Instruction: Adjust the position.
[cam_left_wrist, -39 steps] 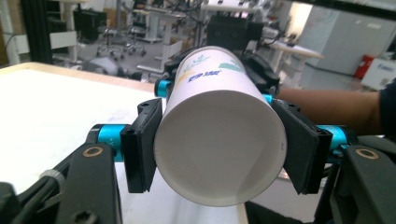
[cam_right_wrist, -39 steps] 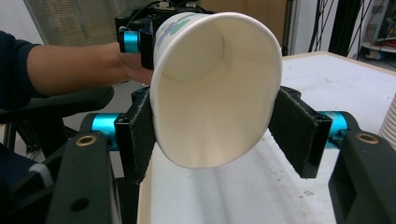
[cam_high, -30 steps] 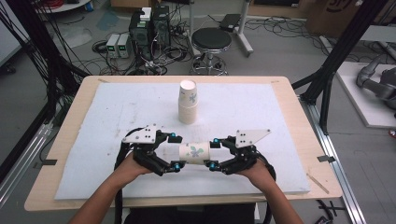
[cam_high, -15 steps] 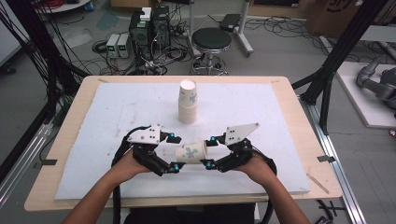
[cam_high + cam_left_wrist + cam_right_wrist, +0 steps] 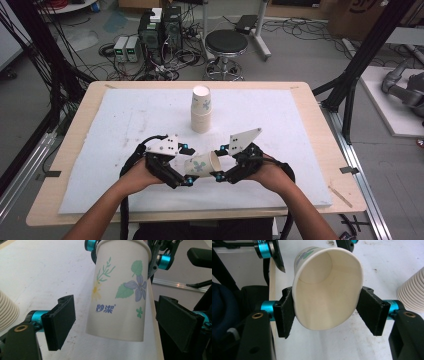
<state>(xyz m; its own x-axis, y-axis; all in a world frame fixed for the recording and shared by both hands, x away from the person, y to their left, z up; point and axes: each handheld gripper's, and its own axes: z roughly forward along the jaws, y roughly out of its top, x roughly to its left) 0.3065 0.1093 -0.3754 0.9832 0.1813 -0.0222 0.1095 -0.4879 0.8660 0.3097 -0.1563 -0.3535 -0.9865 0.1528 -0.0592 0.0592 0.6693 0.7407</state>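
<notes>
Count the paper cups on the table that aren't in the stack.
1: a flowered paper cup lies sideways between the grippers, its rim squeezed by the right gripper. The rest form the cup stack; its count is unclear.

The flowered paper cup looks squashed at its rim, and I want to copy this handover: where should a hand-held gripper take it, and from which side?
Grip the flowered paper cup low on its wall near the stiffer closed base, coming from the base end with pads on opposite sides. The right hand-held gripper squeezes the open rim oval.
</notes>
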